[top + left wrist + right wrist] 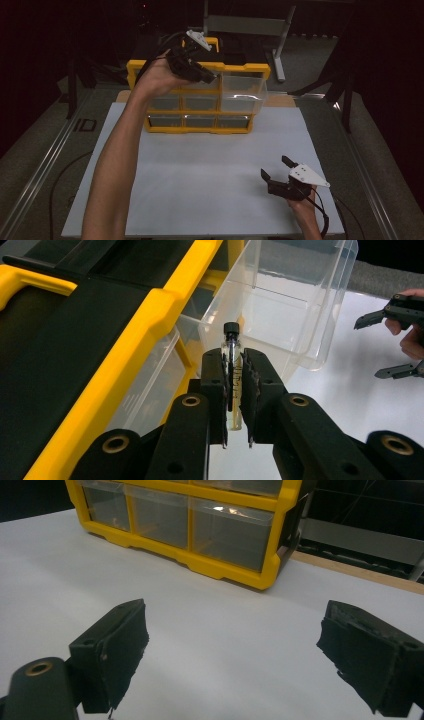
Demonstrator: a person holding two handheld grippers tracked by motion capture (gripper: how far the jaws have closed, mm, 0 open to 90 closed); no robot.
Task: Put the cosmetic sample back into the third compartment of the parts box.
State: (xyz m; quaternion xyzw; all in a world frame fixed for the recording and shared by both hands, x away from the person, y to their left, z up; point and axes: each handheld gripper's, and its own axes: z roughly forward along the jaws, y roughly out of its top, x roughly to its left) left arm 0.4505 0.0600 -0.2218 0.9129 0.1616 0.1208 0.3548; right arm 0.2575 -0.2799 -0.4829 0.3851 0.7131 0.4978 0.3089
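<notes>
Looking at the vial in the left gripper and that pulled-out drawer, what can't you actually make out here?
- Vial contents: left gripper view, the left gripper pads cover its middle.
- Vial itself: high view, too small, hidden behind the left hand.
- Pulled-out clear drawer: floor blurred by glare, left gripper view.
- Yellow organizer: top cut off, right gripper view.

The vial is partly hidden between the left gripper pads; its contents are too small to tell; the cabinet top is cut off.
</notes>
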